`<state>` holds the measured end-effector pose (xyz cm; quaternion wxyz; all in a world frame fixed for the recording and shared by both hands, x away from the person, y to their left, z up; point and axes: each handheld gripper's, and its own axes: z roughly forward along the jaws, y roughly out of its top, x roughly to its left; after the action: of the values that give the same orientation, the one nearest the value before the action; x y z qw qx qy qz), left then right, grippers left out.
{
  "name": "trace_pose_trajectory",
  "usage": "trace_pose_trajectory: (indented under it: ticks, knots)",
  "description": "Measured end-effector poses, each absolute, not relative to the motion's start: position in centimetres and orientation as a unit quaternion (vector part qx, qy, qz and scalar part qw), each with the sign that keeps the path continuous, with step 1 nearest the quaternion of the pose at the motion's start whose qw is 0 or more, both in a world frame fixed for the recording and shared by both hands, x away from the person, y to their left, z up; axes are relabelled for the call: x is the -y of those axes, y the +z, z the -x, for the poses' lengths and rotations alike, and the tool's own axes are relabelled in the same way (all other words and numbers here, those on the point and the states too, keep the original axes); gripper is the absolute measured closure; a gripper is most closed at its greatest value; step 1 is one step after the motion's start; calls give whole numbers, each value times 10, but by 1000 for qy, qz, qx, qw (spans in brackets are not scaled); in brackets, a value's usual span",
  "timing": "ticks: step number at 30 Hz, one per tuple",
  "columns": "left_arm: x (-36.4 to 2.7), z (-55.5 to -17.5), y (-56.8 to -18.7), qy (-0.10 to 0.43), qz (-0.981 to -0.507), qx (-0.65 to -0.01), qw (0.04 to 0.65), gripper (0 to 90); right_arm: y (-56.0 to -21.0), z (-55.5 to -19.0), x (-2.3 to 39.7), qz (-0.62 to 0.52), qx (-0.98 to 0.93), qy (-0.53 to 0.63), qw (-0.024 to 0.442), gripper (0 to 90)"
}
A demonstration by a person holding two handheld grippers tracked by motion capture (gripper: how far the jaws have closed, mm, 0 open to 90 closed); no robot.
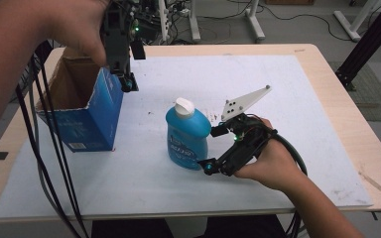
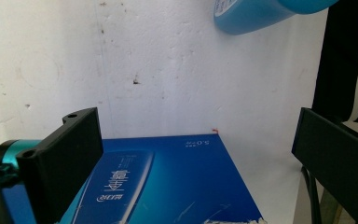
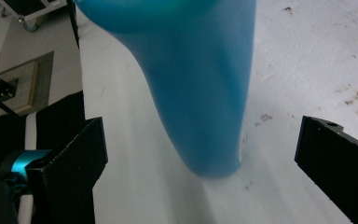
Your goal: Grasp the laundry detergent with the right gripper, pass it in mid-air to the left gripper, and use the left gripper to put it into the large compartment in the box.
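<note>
Bottle (image 1: 187, 135) stood upright on mat (image 1: 278, 79), not yet gripped; right gripper (image 1: 209, 148) spread wide around it. Left gripper (image 1: 129, 82) hung released over open box (image 1: 92, 114); boxing remained.

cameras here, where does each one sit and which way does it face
High view: above the table's near side, facing forward and down; forearms, both hand-held grippers.
Left gripper view: rides the left hand-held gripper, looking down on the open blue cardboard box.
Right gripper view: rides the right hand-held gripper, facing the blue plastic bottle.
All share the bottle.
</note>
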<state>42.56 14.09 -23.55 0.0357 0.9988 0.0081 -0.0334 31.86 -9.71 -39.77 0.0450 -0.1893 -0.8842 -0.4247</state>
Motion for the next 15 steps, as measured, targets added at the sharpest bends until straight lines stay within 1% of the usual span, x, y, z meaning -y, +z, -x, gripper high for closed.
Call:
trace_pose_trajectory:
  ticks: [15]
  knots:
    - [-141,-425,-236,-33,-999,-7,34,18,-411,-315,81,203,855,-477,23,13]
